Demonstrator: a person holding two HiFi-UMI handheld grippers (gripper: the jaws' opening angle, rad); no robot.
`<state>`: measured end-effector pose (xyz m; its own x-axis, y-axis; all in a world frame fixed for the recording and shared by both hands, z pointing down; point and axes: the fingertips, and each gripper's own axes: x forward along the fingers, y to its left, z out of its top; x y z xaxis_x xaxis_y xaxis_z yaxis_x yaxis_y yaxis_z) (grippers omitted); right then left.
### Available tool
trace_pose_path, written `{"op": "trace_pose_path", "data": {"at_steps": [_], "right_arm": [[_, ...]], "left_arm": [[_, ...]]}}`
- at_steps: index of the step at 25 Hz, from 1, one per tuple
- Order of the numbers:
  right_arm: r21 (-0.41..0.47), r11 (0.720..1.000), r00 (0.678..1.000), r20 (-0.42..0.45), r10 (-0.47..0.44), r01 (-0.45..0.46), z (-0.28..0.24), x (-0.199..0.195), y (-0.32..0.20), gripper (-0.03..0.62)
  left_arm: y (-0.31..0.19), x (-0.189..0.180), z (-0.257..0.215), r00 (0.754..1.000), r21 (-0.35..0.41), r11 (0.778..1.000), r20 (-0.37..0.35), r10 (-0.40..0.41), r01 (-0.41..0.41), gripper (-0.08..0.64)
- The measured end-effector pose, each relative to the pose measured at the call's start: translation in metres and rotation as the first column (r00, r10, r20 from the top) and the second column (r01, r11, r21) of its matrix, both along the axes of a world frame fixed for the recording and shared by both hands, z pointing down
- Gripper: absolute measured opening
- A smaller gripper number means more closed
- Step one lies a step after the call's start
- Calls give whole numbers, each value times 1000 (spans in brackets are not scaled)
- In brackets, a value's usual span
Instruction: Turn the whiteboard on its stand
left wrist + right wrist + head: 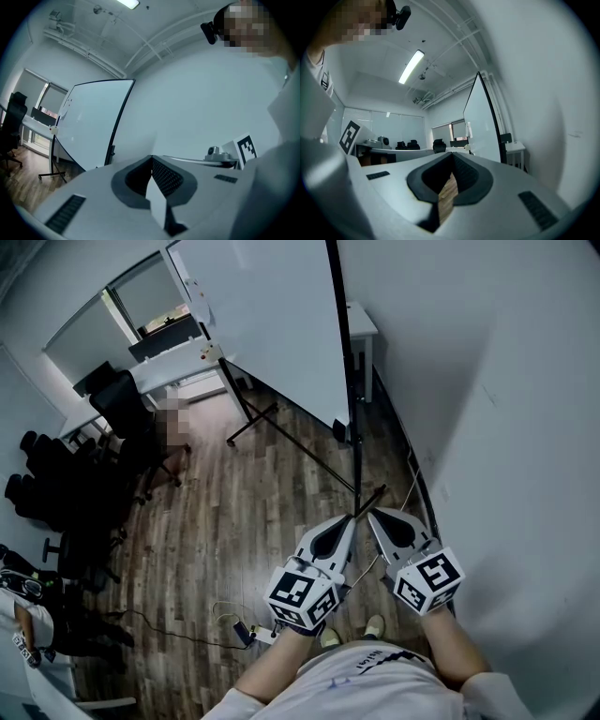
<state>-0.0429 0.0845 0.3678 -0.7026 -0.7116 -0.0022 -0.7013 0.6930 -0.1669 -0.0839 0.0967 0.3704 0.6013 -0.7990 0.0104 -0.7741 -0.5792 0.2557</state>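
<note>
The whiteboard [267, 324] stands upright on its black wheeled stand [352, 437], close to the right wall. I see it nearly edge-on, with its black frame running down to the foot bar on the wood floor. Both grippers hover side by side in front of the person's body, short of the stand's near foot and touching nothing. My left gripper [349, 518] is shut and empty, and so is my right gripper [373, 514]. In the left gripper view the whiteboard [91, 124] stands left of the shut left gripper [152, 157]. In the right gripper view the whiteboard [480, 126] rises above the shut right gripper [452, 153].
Several black office chairs [66, 484] crowd the left side by a long white desk [159, 371]. A small white table [361, 324] stands behind the board. The white wall [525, 427] closes the right side. A cable [187, 632] lies on the floor near another person [28, 620].
</note>
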Motion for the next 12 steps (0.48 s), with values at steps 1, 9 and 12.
{"op": "trace_pose_path", "data": {"at_steps": [1,9,12], "right_arm": [[0,1000,1000,3,0,0,0,2,-1,12],[10,1000,1000,11,3,-3,-3,26,-7,12],[28,1000,1000,-3,-1,1,-3,35,-11,12]], "left_arm": [[-1,1,0,1000,-1,1000,0,-3,3,12],[-4,23,-1,1000,-6,1000,9,-22,23,12],[-8,32,1,999,-7,999,8,-39,39,12]]}}
